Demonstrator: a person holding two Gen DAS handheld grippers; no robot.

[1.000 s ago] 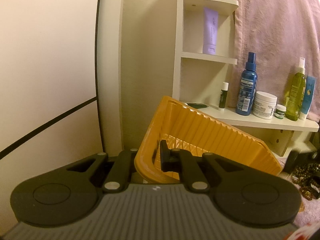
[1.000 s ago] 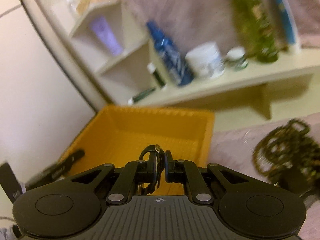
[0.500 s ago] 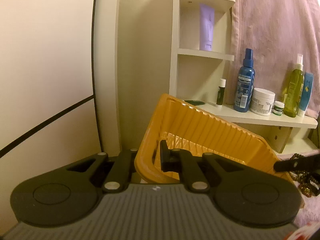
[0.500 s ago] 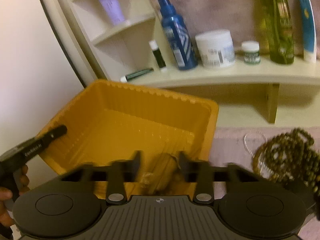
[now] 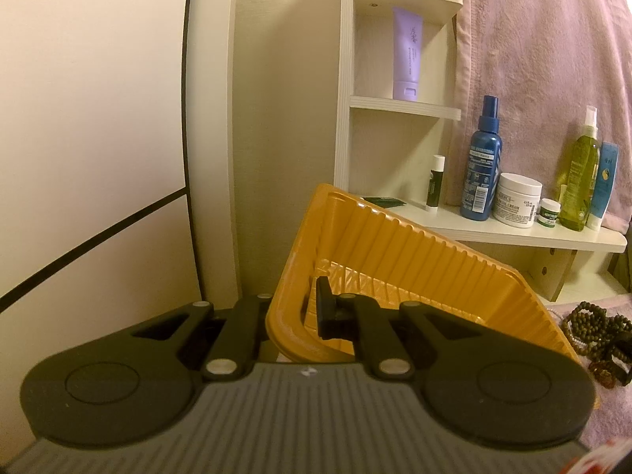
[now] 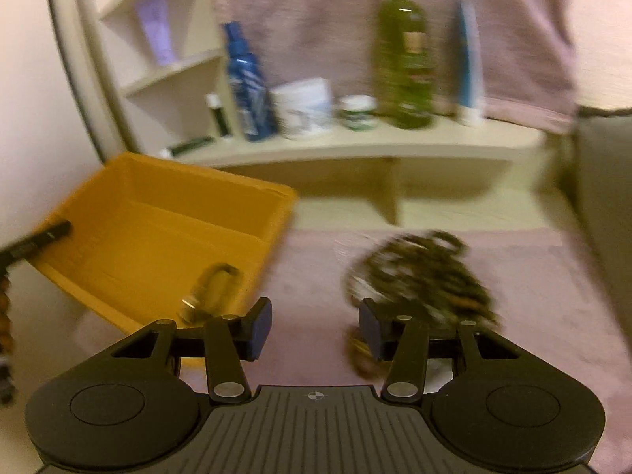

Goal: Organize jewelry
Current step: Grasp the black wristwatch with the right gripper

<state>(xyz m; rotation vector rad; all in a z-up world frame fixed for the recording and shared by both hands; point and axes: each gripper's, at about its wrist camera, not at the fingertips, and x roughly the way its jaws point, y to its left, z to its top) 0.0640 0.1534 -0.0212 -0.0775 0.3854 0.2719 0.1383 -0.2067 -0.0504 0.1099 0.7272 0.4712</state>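
The left tongs (image 5: 312, 312) are pinching the tilted yellow tray's (image 5: 414, 264) rim while the right tongs (image 6: 315, 326), just opened and empty, are facing the limp, tangle-prone bead pile (image 6: 422, 272) at one o'clock, best pinched by one strand.

Left wrist view close behind the yellow tray (image 5: 414, 260), facing its ribbed wall, right wrist view looking down from its right, both sharing the tray (image 6: 158, 229) and the shelf (image 5: 513, 233) behind it
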